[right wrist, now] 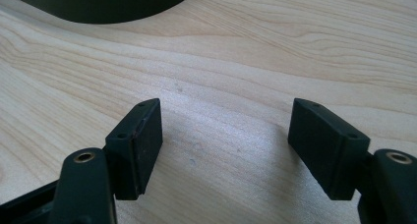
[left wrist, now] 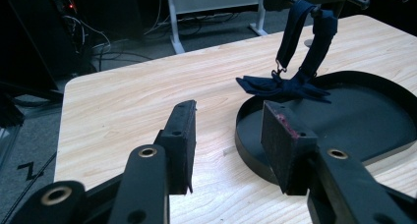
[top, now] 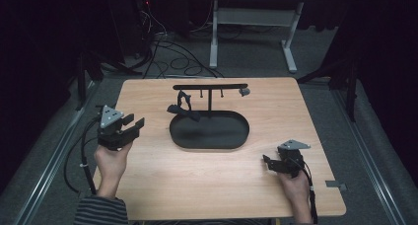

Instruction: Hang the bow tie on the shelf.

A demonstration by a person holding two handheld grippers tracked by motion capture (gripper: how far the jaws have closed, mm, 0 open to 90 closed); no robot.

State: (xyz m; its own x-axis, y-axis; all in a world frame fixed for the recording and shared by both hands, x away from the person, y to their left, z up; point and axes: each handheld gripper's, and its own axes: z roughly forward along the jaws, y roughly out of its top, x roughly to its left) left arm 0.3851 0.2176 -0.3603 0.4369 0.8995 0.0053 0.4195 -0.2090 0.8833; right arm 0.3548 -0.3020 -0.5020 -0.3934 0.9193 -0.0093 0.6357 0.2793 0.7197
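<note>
A: Where's the bow tie point(left wrist: 281, 85) from your left gripper point(top: 132, 126)?

B: Ahead of your jaws and to their right, hanging from the rack point(top: 211, 87) over the tray point(top: 209, 145) rim. Your right gripper point(top: 269, 163) sits well apart, just beside the tray's far end.

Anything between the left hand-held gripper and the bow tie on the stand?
Bare wood tabletop, then the black tray's rim; the left hand-held gripper stands open and empty in the left gripper view, short of the bow tie.

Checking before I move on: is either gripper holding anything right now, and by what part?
Nothing is held. The left gripper and the right gripper both stand open over bare table; the bow tie hangs from the stand, untouched.
</note>
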